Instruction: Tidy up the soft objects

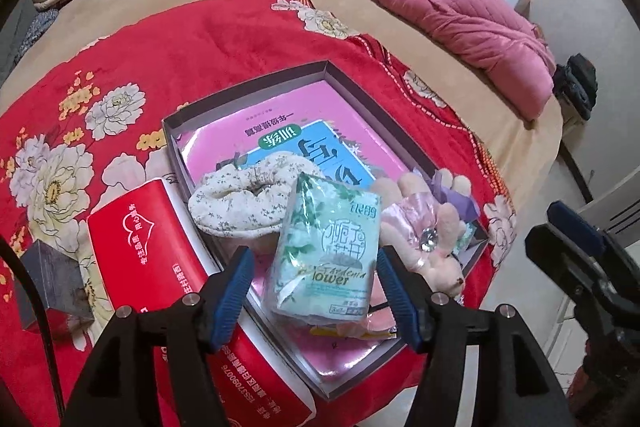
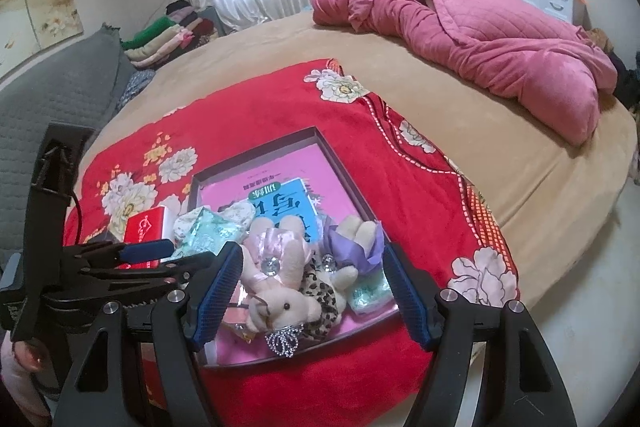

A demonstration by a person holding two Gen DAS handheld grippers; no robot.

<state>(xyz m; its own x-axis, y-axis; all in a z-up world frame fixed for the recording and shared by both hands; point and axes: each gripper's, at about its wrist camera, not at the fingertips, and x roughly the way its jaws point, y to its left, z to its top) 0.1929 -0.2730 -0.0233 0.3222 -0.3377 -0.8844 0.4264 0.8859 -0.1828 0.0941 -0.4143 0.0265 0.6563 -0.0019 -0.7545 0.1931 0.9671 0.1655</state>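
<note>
Looking from the left wrist: left gripper [image 1: 316, 291] jaws spread, the green tissue pack [image 1: 326, 247] upright between them, contact unclear; it hides part of the tray [image 1: 248, 83] on the bed.

Right wrist: right gripper [image 2: 314, 295] jaws spread around the plush bunny [image 2: 280, 291], lying in the tray, partly overlapped.

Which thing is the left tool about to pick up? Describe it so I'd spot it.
On the red floral blanket lies a shallow box. At its near end stands a tissue pack: pale green plastic printed with white flowers, unlike the cream slipper and plush rabbits beside it.
</note>
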